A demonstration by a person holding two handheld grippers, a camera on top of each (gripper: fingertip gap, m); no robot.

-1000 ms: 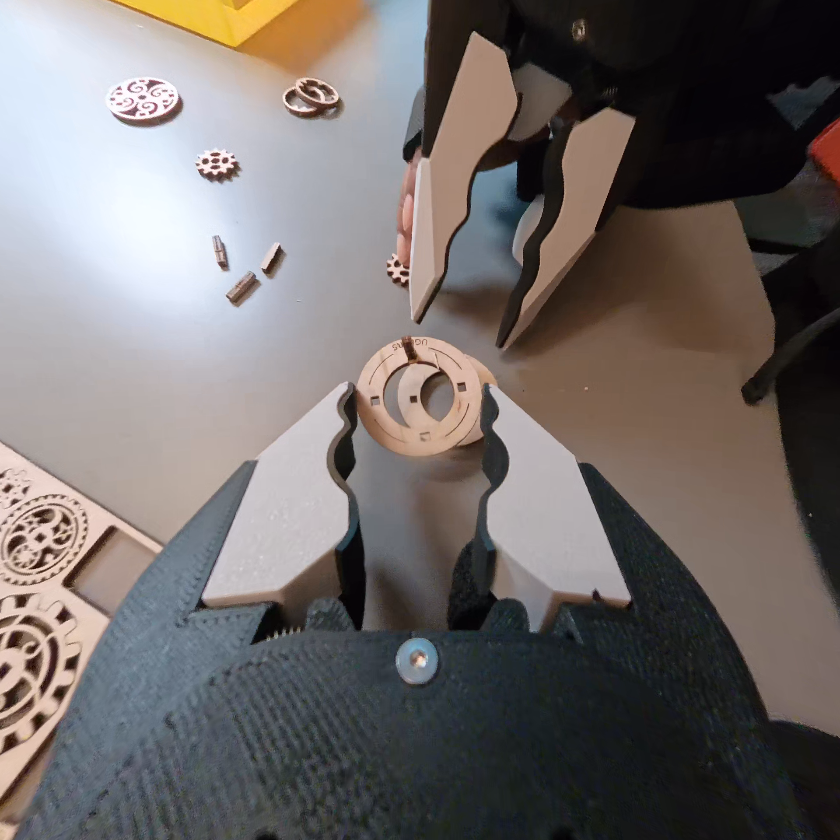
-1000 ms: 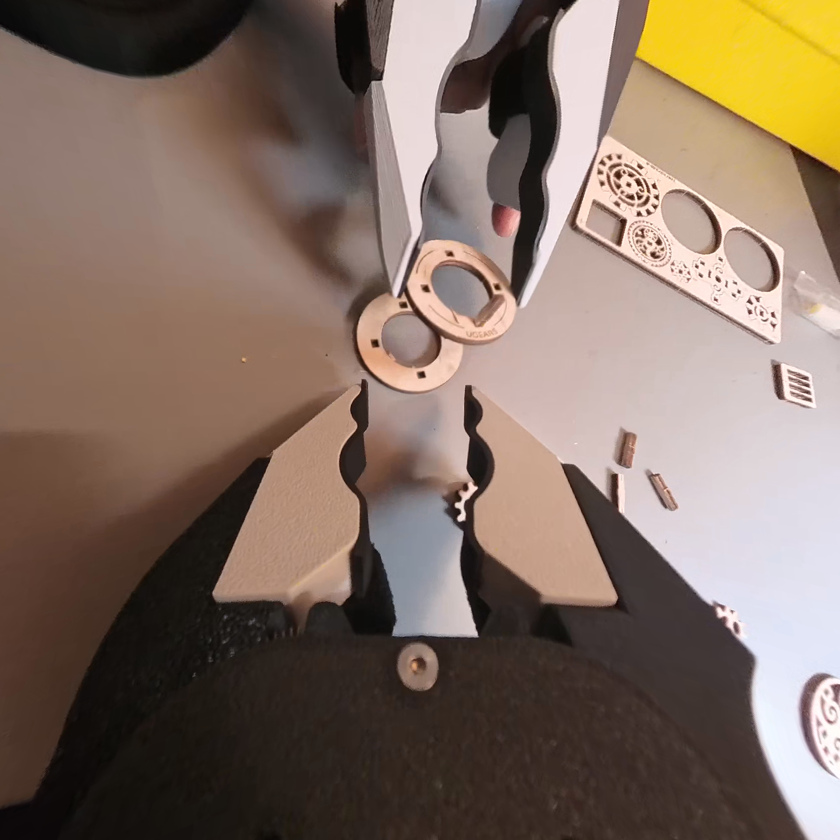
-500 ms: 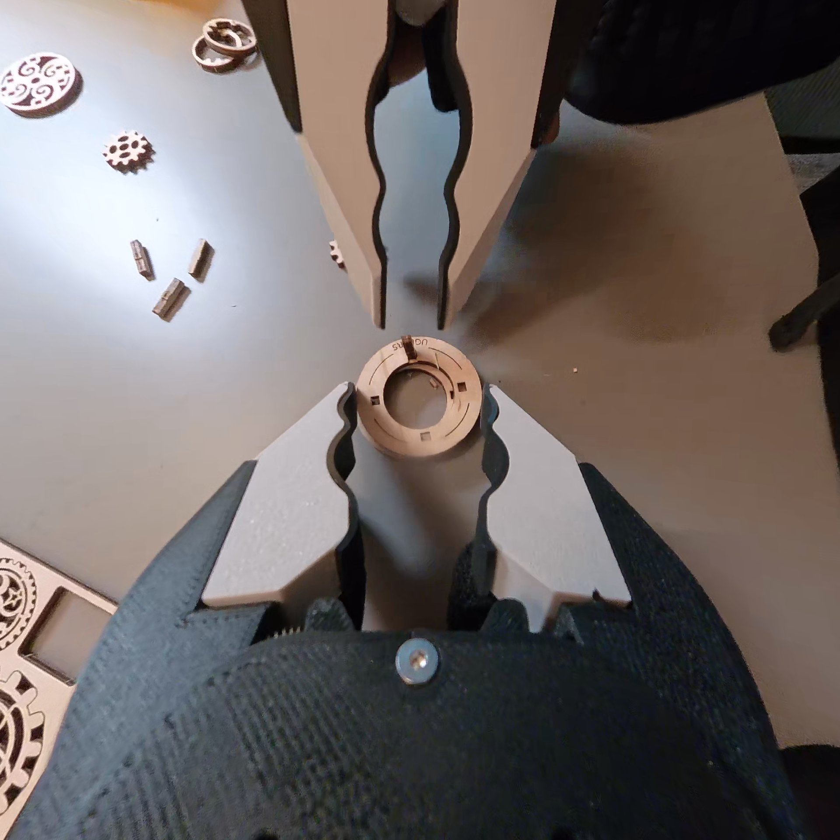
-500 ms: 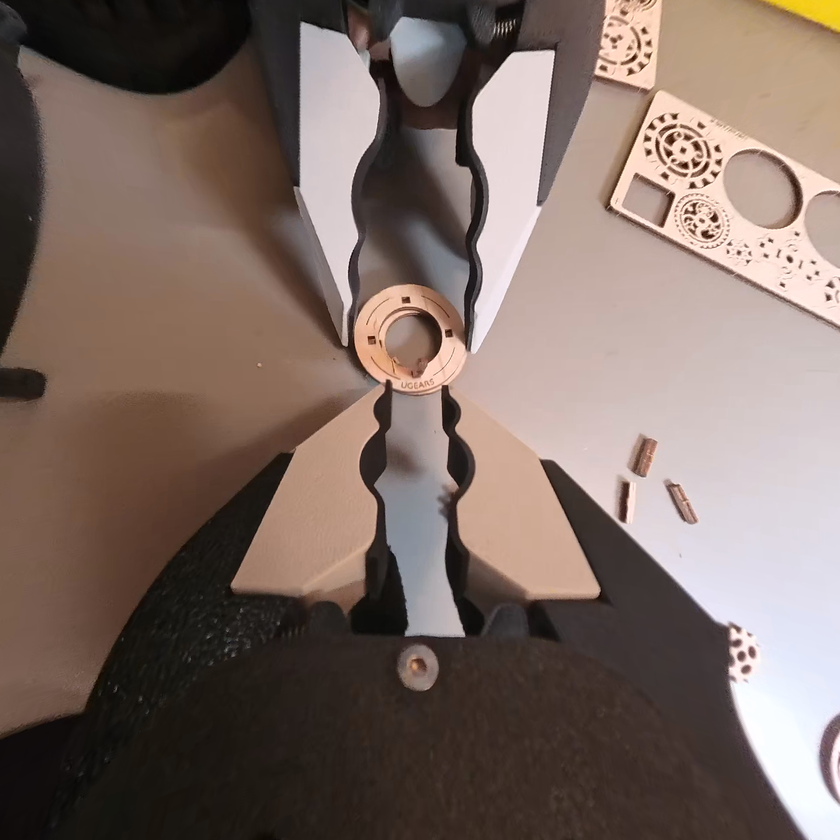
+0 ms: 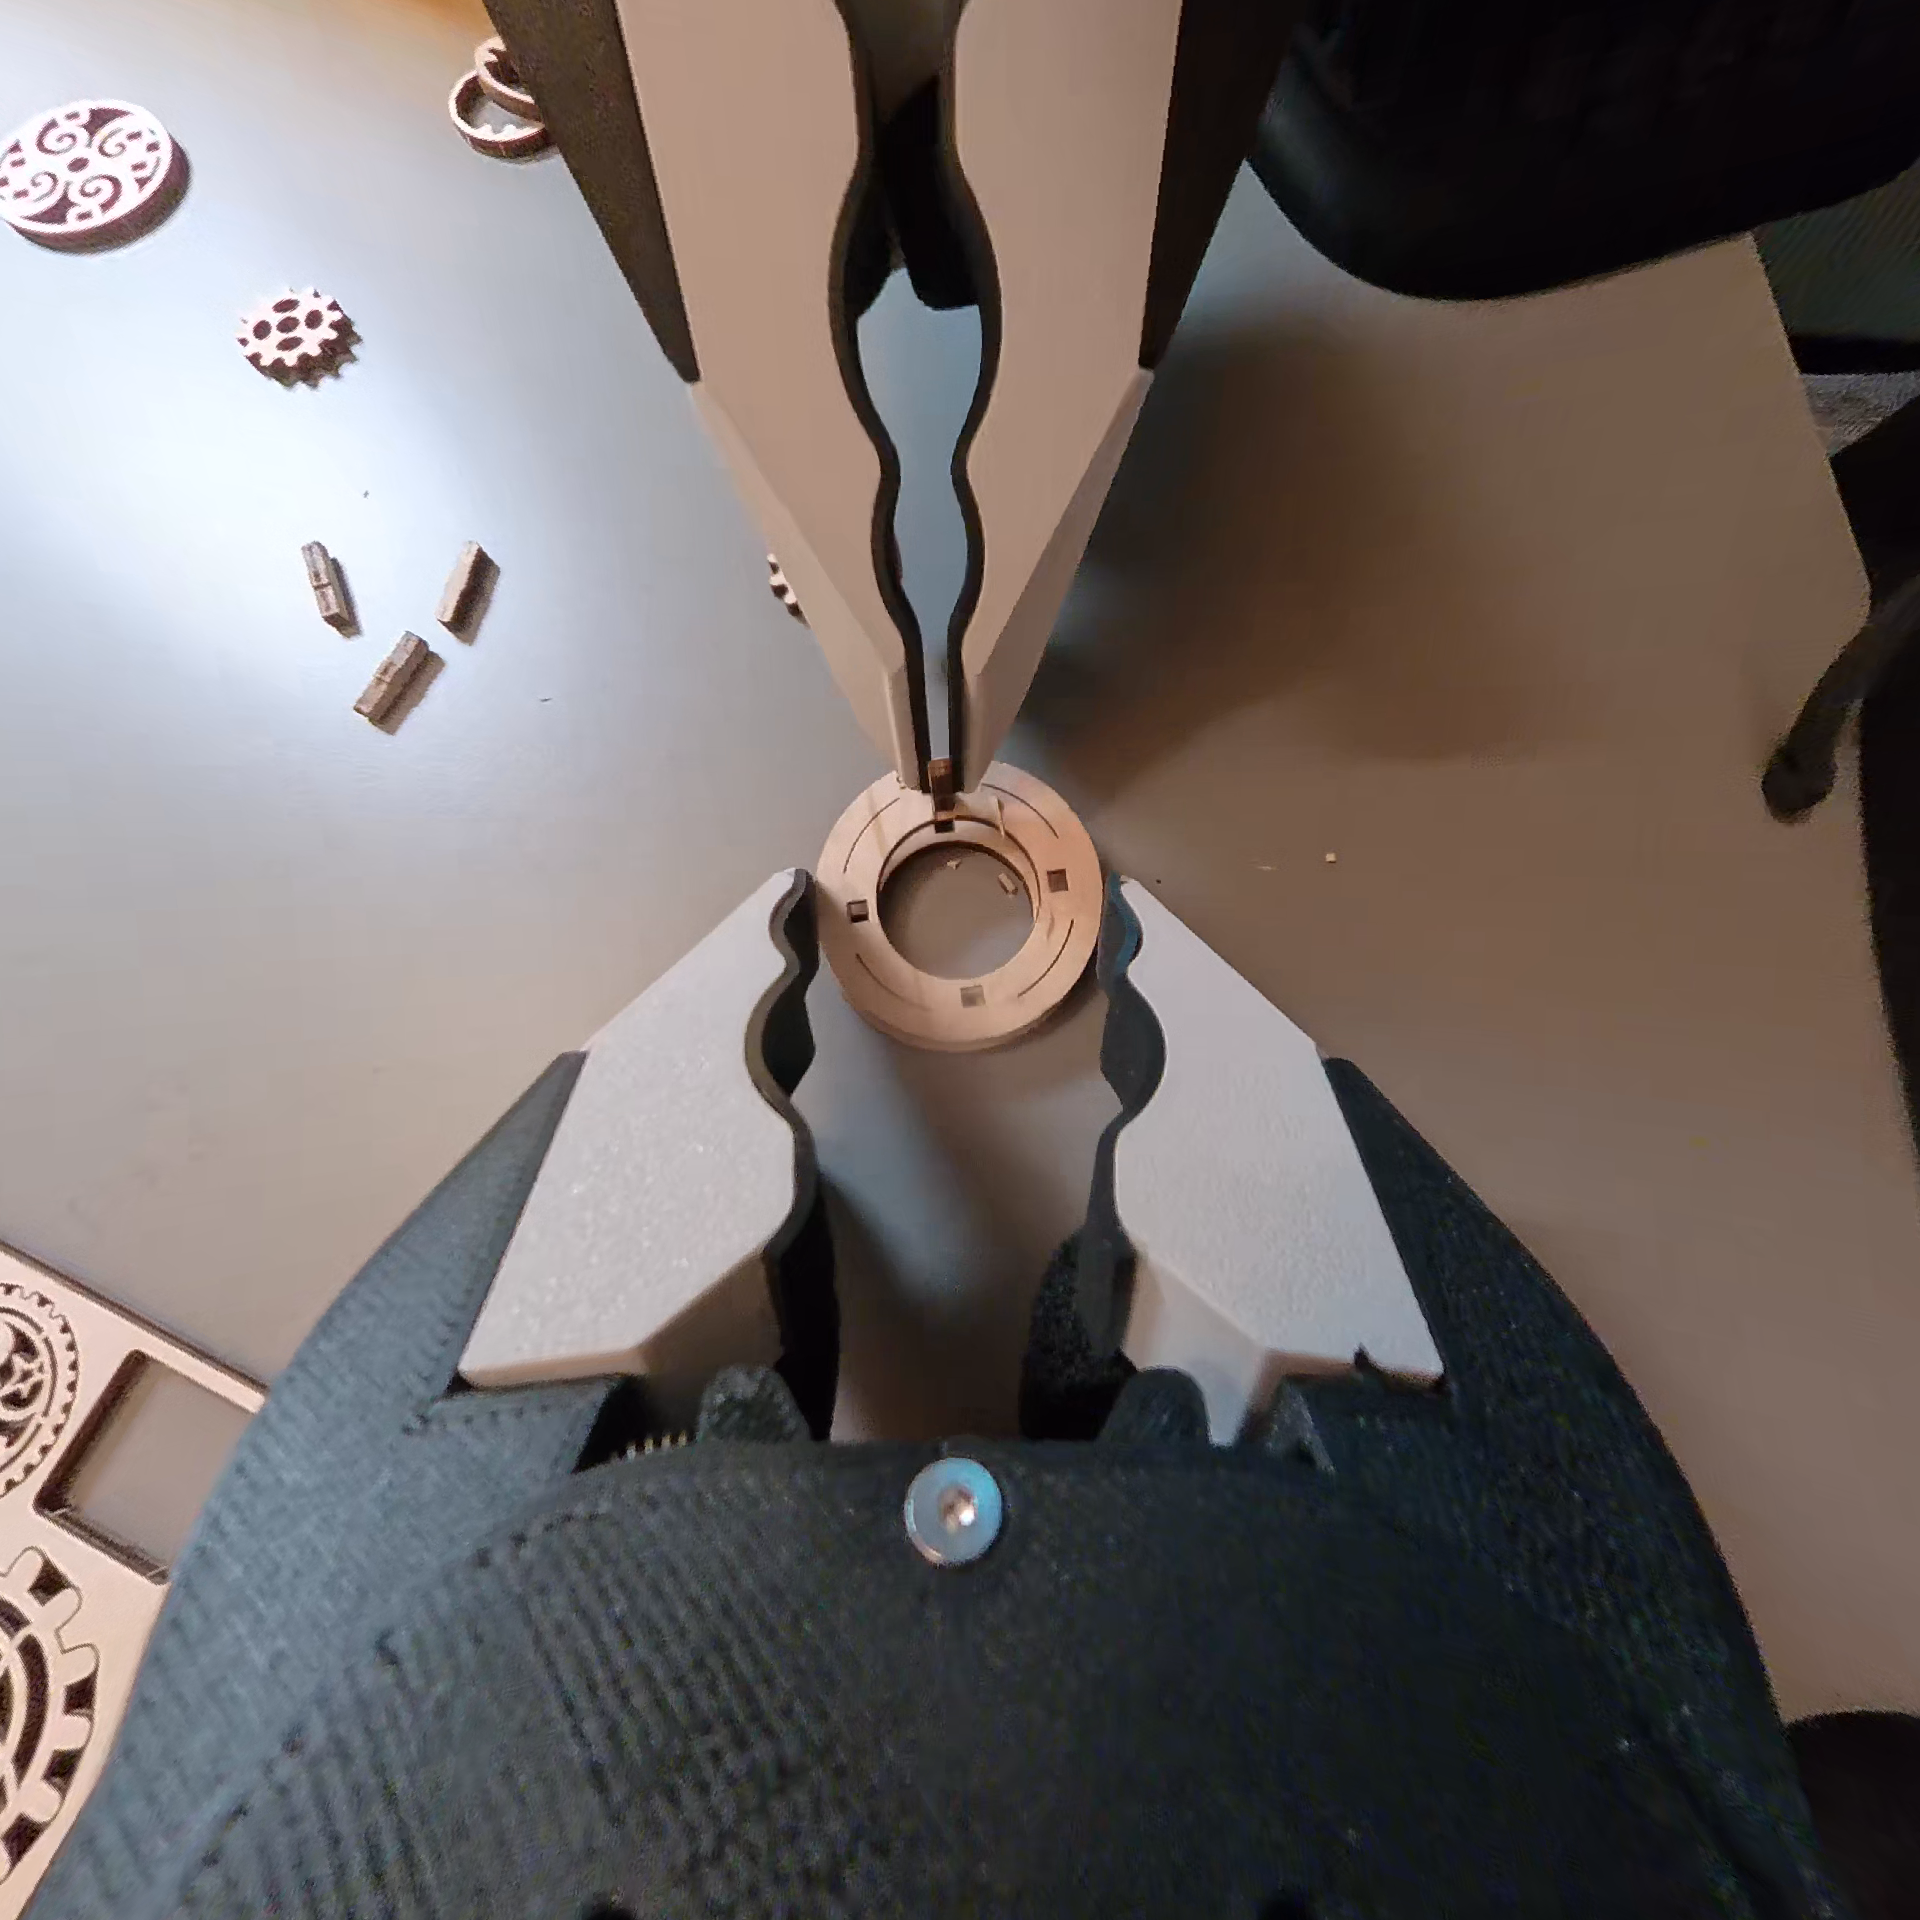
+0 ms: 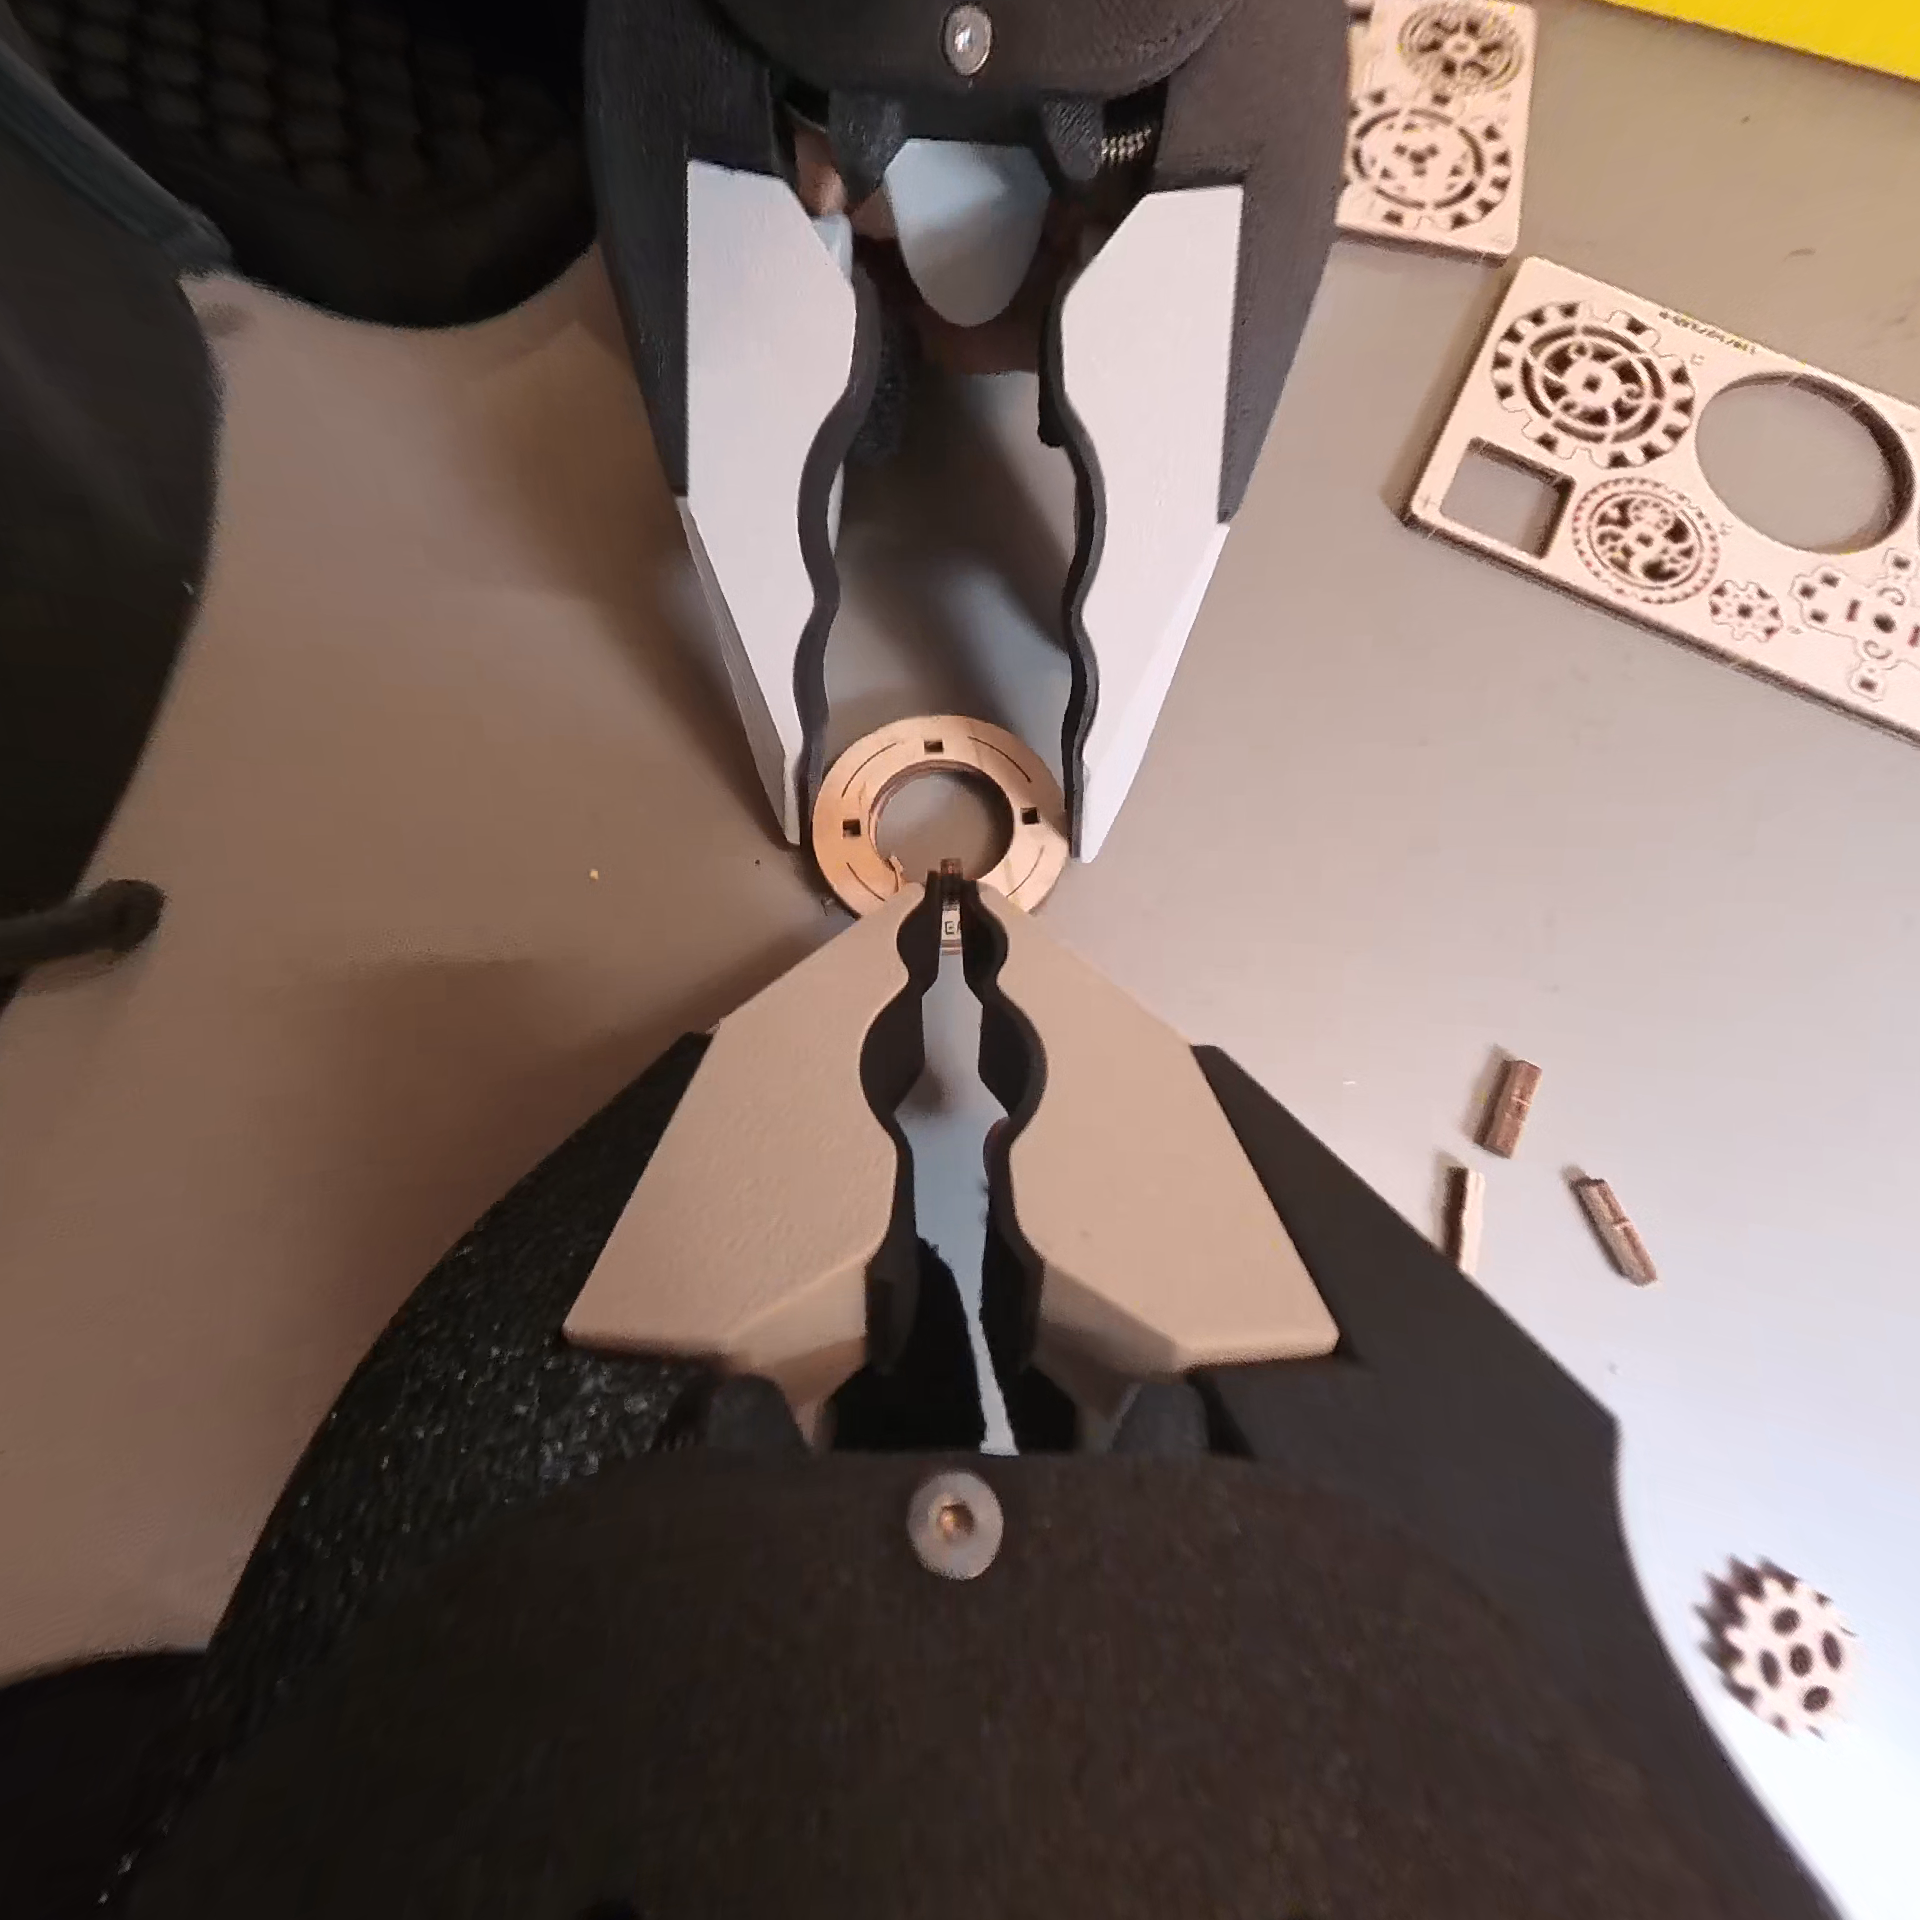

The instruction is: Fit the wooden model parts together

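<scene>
Two flat wooden rings (image 5: 966, 997) lie stacked on the grey table; the stack also shows in the right wrist view (image 6: 1029, 847). My left gripper (image 5: 956, 899) grips the stack by its two sides; the right wrist view shows it from the front (image 6: 940, 831). A small wooden peg (image 5: 940, 795) stands upright in a slot at the ring's far edge. My right gripper (image 6: 943, 899) is shut on that peg (image 6: 948, 914), tips down on the ring. It faces the left gripper from the far side of the ring (image 5: 940, 764).
Three loose pegs (image 5: 395, 675) (image 6: 1507, 1107), a small gear (image 5: 296, 335) (image 6: 1782, 1652), a filigree disc (image 5: 88, 171) and thin rings (image 5: 499, 109) lie on the left gripper's left. Punched wooden sheets (image 6: 1714, 499) (image 5: 62, 1455) lie nearby. The table edge and a chair leg (image 5: 1829, 707) are at right. The grippers are tip to tip, or close to it. The small gear (image 6: 1782, 1652) is about equally far from each gripper, around 20 cm. My left wrist view (image 5: 294, 314) looks at it from another angle.
The left gripper brought its ring over the second ring, so they now lie stacked. The right gripper came in, closed from open, and now pinches the peg on the ring.
</scene>
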